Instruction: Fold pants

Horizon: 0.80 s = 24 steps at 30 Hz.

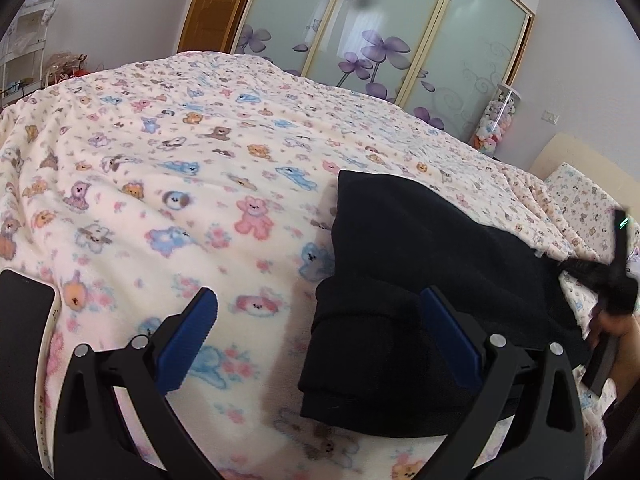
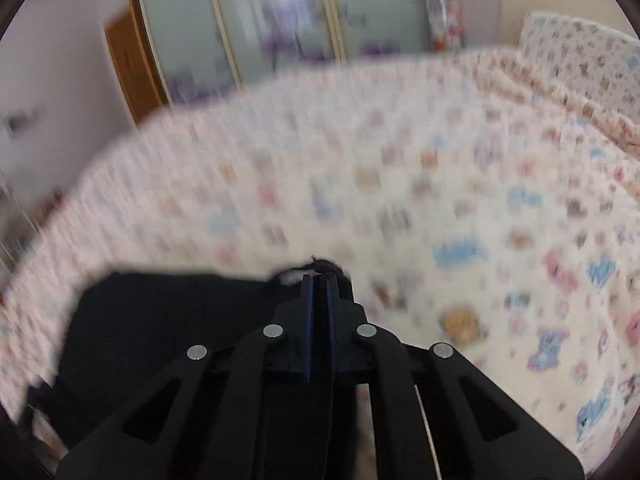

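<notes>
1. My left tongs (image 1: 318, 312) stand wide apart and hold nothing. One blue pad hangs over the blanket (image 1: 168, 184); the other hangs over the near end of the pants (image 1: 404, 264).
2. My right tongs (image 2: 319, 276) are pinched narrow on a dark bunch of the pants (image 2: 168, 320), with cloth showing at the tips. The left view shows them at the far right, gripping a gathered corner.
3. The pants lie partly folded on the blanket, ahead and to the right of my left tongs, trailing back and left from my right tongs.
4. I judge the cloth soft, thick and limp, light enough to lift but prone to sag and bunch. It should not slip from the ridged pads.
5. I would grip the near hem edge through all layers, at a corner, matching the right side.
6. A phone (image 1: 24, 316) lies left of my left tongs.
</notes>
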Motion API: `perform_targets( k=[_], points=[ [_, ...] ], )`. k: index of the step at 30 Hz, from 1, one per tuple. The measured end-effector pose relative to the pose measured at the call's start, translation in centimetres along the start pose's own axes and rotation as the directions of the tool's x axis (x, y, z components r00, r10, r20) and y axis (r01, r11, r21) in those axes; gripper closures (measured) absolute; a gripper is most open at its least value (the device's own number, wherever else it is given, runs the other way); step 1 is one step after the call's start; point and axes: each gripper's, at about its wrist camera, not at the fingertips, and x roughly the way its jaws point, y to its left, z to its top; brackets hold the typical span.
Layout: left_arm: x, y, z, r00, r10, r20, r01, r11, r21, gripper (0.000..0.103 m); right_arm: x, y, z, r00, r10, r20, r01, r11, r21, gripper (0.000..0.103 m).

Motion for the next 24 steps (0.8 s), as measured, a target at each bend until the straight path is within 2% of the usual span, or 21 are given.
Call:
perform_targets(
  k=[2,3,5,7,8,9,10,13,14,15,17,18,20,22,24],
  points=[
    [-0.1,0.4,0.1,1.000,-0.025,0.002,0.025,0.999,-0.021,0.002,-1.0,-0.9,-0.7,0.999,0.032,0.023,-0.033,0.999,0.041,0.086],
    [-0.3,0.8,0.2,0.999,-0.047,0.009,0.047,0.998,-0.040,0.002,-1.9,-1.5,-0.8,0.999,0.033,0.022,-0.034,0.997,0.073,0.077],
    [-1.2,2.1,0.6,0.994,-0.097,0.058,0.103,0.988,-0.115,0.002,-3.5,-2.0,-0.9,0.998,0.047,0.050,-0.052,0.993,0.103,0.076],
    [-2.3,3.4,0.8,0.985,-0.121,0.121,0.142,0.973,-0.184,0.002,-6.3,-1.6,-1.1,0.988,0.069,0.136,-0.082,0.992,0.092,0.075],
    [-2.8,4.2,1.0,0.980,-0.128,0.154,0.160,0.962,-0.222,0.002,-7.4,-1.0,-1.3,0.980,0.110,0.167,-0.122,0.990,0.065,0.074],
    [-3.1,4.6,1.2,0.977,-0.132,0.167,0.170,0.956,-0.240,0.002,-8.4,0.1,-1.5,0.969,0.172,0.177,-0.179,0.984,0.023,0.066],
    [-3.1,4.9,1.4,0.976,-0.138,0.170,0.178,0.952,-0.250,0.002,-8.9,1.2,-1.9,0.960,0.226,0.165,-0.228,0.974,-0.008,0.060],
    [-2.5,5.2,1.8,0.975,-0.182,0.128,0.210,0.944,-0.253,0.002,-8.8,5.4,-3.3,0.920,0.389,0.049,-0.381,0.916,-0.125,0.060],
    [-2.3,5.2,1.9,0.973,-0.202,0.115,0.225,0.941,-0.252,0.002,-8.8,7.0,-3.9,0.898,0.439,0.009,-0.432,0.887,-0.162,0.060],
    [-2.2,5.1,1.9,0.970,-0.219,0.104,0.238,0.938,-0.252,0.002,-8.6,9.2,-4.7,0.866,0.498,-0.048,-0.497,0.845,-0.198,0.060],
    [-2.0,5.1,1.8,0.966,-0.239,0.093,0.256,0.930,-0.265,0.002,-8.1,12.8,-5.9,0.820,0.560,-0.120,-0.572,0.787,-0.232,0.060],
    [-2.1,5.4,1.7,0.967,-0.234,0.100,0.253,0.927,-0.278,0.002,-7.7,14.4,-6.5,0.806,0.574,-0.148,-0.592,0.768,-0.246,0.060],
    [-2.4,6.0,1.7,0.970,-0.210,0.118,0.237,0.921,-0.307,0.002,-6.6,17.2,-7.1,0.796,0.575,-0.191,-0.605,0.745,-0.282,0.060],
    [-2.5,6.8,1.8,0.977,-0.177,0.121,0.208,0.920,-0.332,0.002,-5.4,20.4,-8.3,0.802,0.551,-0.230,-0.596,0.729,-0.335,0.060],
    [-2.6,7.5,2.0,0.981,-0.156,0.111,0.186,0.919,-0.347,0.002,-4.2,22.2,-9.2,0.792,0.545,-0.276,-0.611,0.700,-0.370,0.060]
  ],
)
